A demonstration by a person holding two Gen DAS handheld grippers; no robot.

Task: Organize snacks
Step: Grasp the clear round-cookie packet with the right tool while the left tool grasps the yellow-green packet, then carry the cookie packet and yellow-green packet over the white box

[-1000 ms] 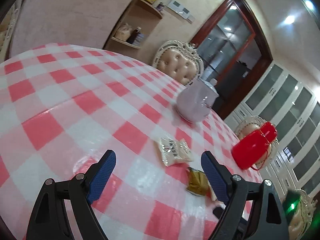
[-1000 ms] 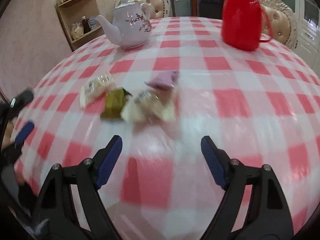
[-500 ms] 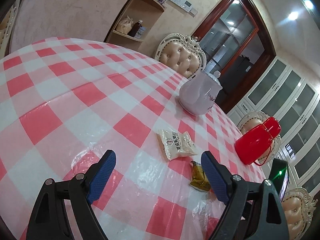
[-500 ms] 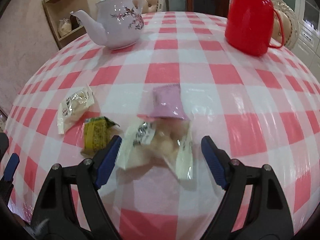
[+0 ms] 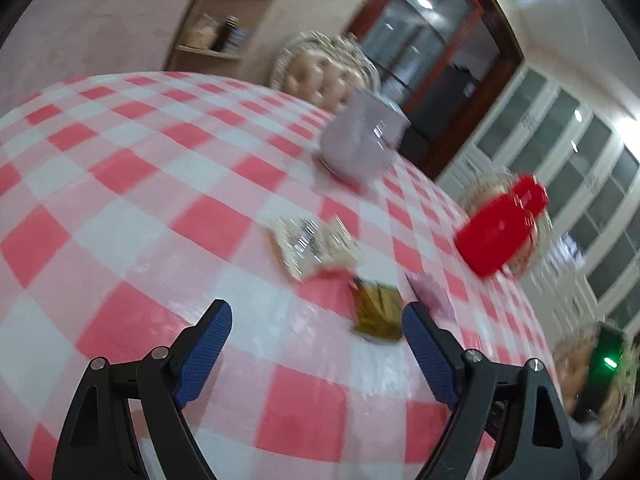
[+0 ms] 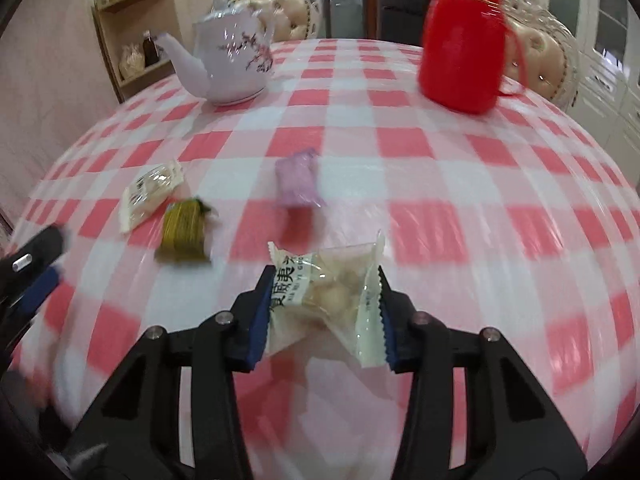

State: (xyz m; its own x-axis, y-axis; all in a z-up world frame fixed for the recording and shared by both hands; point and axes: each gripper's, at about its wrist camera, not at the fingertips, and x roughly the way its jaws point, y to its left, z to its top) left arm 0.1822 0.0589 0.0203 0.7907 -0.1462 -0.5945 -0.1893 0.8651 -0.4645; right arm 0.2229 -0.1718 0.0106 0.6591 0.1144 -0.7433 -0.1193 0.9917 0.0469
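Observation:
My right gripper has a clear snack packet with pale round pieces between its blue pads; the jaws are closing and both pads press on its sides. On the red-and-white checked table lie a purple packet, an olive-gold packet and a white packet. My left gripper hangs open over the cloth, nothing between its fingers. The olive-gold packet lies just inside its right finger, the white packet farther ahead, the purple packet to the right.
A white flowered teapot and a red flask stand at the table's far side. Padded chairs and a wooden shelf are behind it. The left gripper's fingertip shows at the left edge.
My right gripper moved forward onto the clear packet and its jaws narrowed around it. The left gripper shifted toward the packets, staying open.

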